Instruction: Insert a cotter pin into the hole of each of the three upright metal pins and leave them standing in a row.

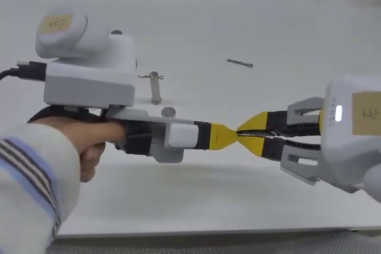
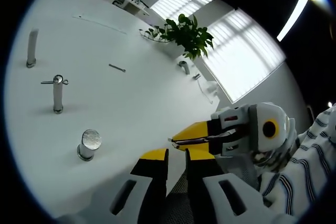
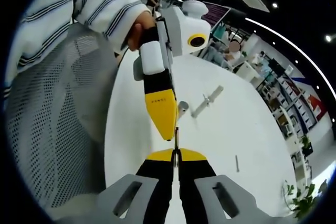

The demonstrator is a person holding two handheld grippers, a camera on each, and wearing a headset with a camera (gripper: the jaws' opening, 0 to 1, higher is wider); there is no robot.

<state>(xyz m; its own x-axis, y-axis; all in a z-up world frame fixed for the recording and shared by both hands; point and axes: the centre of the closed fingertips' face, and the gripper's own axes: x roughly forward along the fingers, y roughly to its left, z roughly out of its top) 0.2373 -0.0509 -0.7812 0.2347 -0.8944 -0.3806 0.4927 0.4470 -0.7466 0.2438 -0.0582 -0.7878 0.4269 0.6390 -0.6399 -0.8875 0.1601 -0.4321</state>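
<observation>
Two yellow-tipped tools almost touch; right tool (image 3: 176, 153) pinches thin wire cotter pin (image 3: 176, 139), left tool (image 2: 176, 153) parted.

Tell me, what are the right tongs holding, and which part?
A thin cotter pin, pinched by one end in the right tongs, between their yellow tips.

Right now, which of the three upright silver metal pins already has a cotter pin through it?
The middle silver metal pin in the left gripper view: a thin cotter pin crosses its top. The nearer pin and farther pin have none.
</observation>
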